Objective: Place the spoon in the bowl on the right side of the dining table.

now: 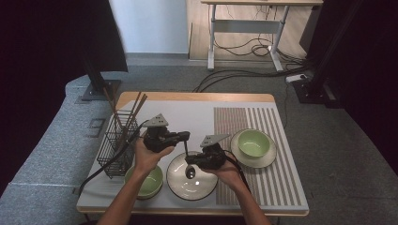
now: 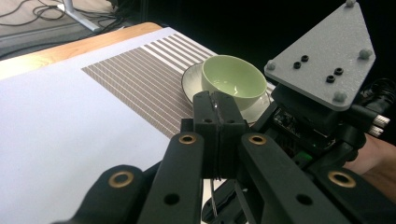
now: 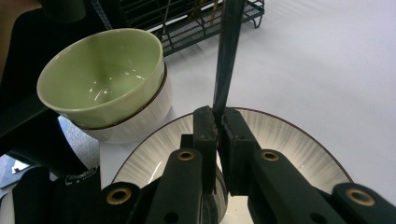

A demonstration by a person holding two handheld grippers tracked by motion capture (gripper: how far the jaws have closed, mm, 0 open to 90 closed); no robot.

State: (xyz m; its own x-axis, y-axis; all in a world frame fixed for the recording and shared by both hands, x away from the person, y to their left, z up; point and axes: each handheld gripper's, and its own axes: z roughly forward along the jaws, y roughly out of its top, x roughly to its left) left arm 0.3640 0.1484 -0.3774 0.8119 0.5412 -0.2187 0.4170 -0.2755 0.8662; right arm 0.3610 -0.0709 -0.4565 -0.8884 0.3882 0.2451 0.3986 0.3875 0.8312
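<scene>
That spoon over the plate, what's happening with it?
A person holds a gripper in each hand. Both the left gripper and the right gripper are shut on one dark spoon, which hangs upright, bowl down, over the empty ribbed plate. A green bowl sits beside the plate.

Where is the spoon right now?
In the high view the spoon hangs over the empty plate at the table's near middle, both claws pinching its handle: left claw at the top, right claw lower down.

High view above the table (image 1: 244,105); gripper views close, level, sharing the white plate (image 1: 191,183).
</scene>
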